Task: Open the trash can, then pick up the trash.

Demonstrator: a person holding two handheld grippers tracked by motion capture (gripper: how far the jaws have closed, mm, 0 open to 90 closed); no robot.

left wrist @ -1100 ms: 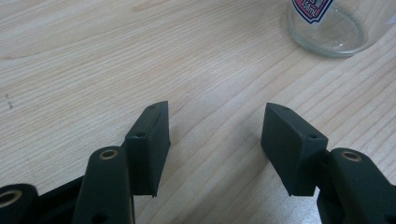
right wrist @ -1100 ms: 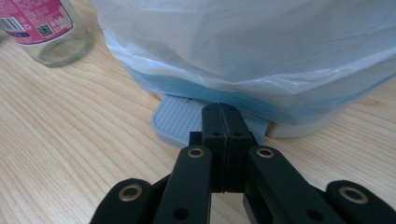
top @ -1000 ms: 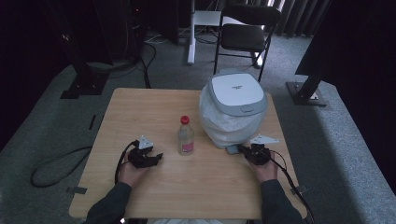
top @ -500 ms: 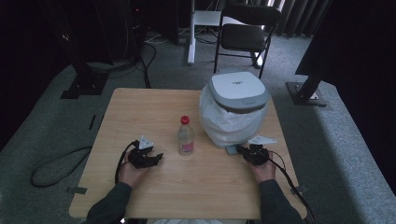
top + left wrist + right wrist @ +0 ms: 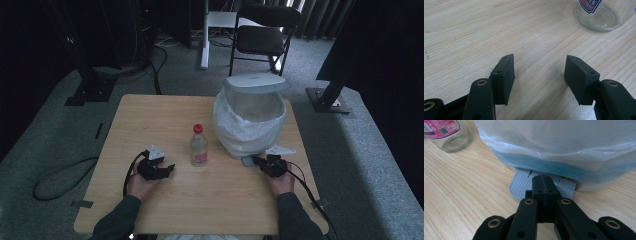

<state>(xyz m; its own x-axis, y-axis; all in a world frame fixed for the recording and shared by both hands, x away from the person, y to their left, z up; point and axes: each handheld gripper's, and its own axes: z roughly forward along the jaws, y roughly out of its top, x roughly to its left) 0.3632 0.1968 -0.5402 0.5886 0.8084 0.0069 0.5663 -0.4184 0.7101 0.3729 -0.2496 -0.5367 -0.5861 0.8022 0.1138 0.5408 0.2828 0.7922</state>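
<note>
We are pressing the right gripper (image 5: 543, 180), jaws clenched together, onto the grey pedal (image 5: 522, 185) at the bin's (image 5: 250, 125) near base; bin lid (image 5: 256, 82) raised. Left gripper (image 5: 539, 72) resting released left of the bottle (image 5: 199, 146).

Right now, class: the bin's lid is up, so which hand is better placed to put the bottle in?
Left. The left claw is open and empty beside the bottle. The right claw is shut, pressing the bin pedal that props the lid.
</note>
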